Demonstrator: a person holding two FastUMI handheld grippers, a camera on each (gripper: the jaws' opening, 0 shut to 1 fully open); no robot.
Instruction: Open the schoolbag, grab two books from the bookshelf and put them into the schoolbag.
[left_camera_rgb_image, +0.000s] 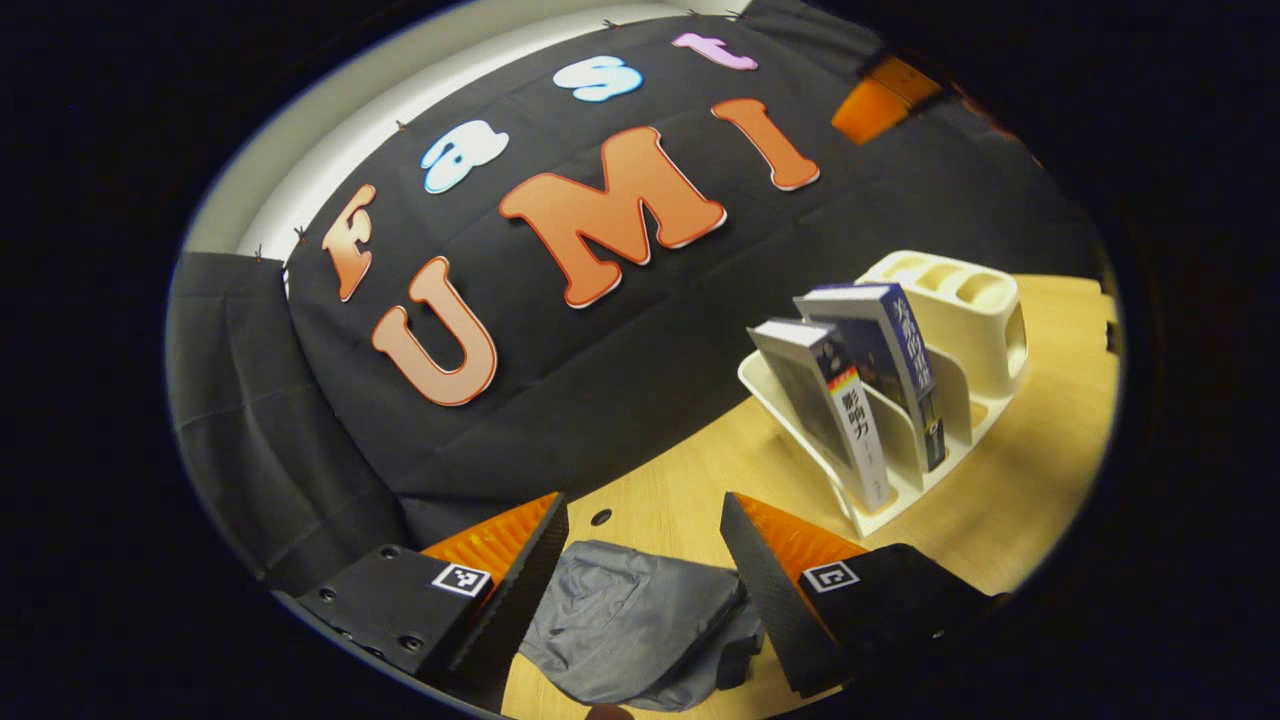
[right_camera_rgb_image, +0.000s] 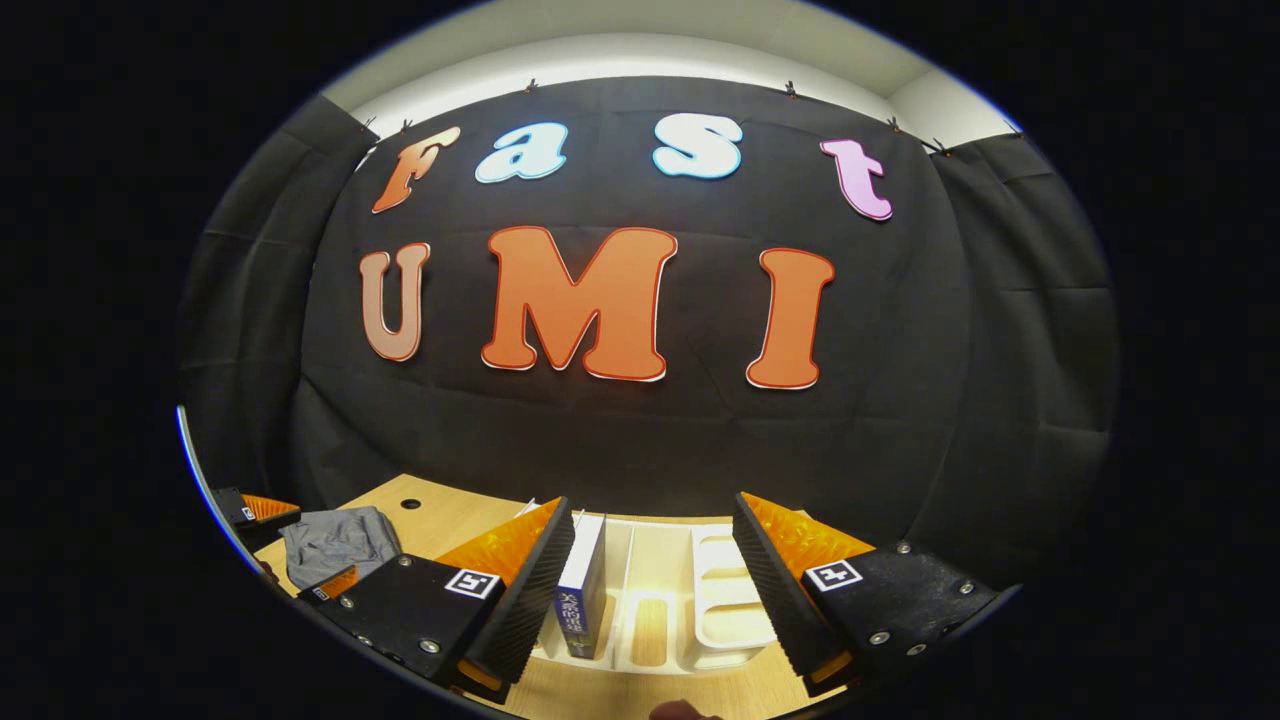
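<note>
**Both tools spread, one over the bag, one over the books**

In the left gripper view the left tool (left_camera_rgb_image: 645, 545) has its fingers well apart at the bottom of the frame, with nothing between them but the grey schoolbag (left_camera_rgb_image: 640, 630) lying crumpled on the table (left_camera_rgb_image: 1010, 500) just below. It looks placed to reach the bag's opening, though whether the bag is open cannot be told.

In the right gripper view the right tool (right_camera_rgb_image: 655, 560) is likewise spread wide and holds nothing. Between its fingers, at bottom centre, sits the cream bookshelf (right_camera_rgb_image: 700, 600), with a dark-spined book (right_camera_rgb_image: 580, 595) upright just beside the left finger, likely lined up for a grab.

In the left gripper view the bookshelf stands at right of centre, holding two books (left_camera_rgb_image: 860, 400) that lean in its slots, spines outward.
</note>
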